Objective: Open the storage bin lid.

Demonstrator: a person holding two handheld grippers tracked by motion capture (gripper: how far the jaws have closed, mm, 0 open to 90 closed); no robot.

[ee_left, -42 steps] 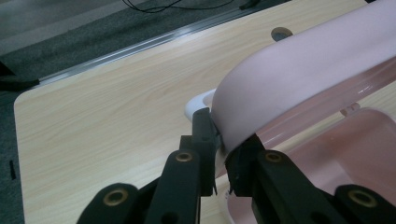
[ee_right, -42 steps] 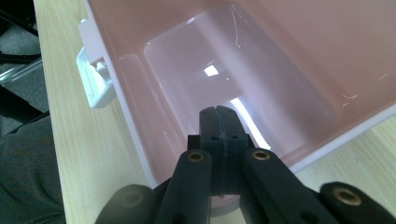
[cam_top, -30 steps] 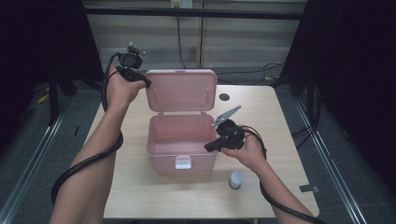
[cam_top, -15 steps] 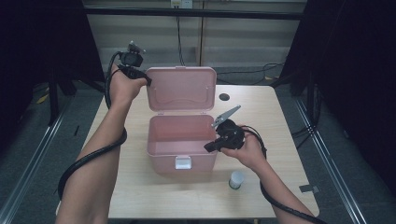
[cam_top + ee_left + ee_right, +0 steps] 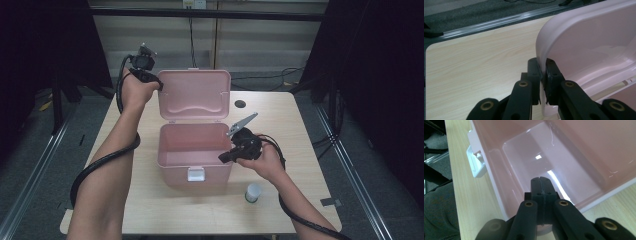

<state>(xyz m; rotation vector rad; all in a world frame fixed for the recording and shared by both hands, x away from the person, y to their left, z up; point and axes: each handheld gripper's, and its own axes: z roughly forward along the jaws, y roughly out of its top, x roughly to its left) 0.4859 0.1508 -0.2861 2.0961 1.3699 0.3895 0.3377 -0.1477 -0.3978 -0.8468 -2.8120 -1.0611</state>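
A pink plastic box point(image 5: 192, 150) stands open in the middle of the table, its lid point(image 5: 195, 95) raised upright at the back. My left gripper point(image 5: 159, 86) is shut on the lid's left edge; in the left gripper view the pink lid rim point(image 5: 564, 37) is pinched between the two black pads point(image 5: 543, 75). My right gripper point(image 5: 223, 158) hovers over the box's right front corner, jaws shut with nothing between them. In the right gripper view its closed tips point(image 5: 541, 185) point into the bare pink box interior point(image 5: 564, 157). A white latch point(image 5: 195, 174) sits on the box's front.
A small white cylinder with a green base point(image 5: 253, 192) stands on the table by the right hand. A dark round hole point(image 5: 240, 104) lies in the tabletop behind the box. Table edges and metal rails point(image 5: 35, 165) run along both sides.
The left hand and the lid's edge it grips have shifted slightly right and down. The right hand has stayed where it was.
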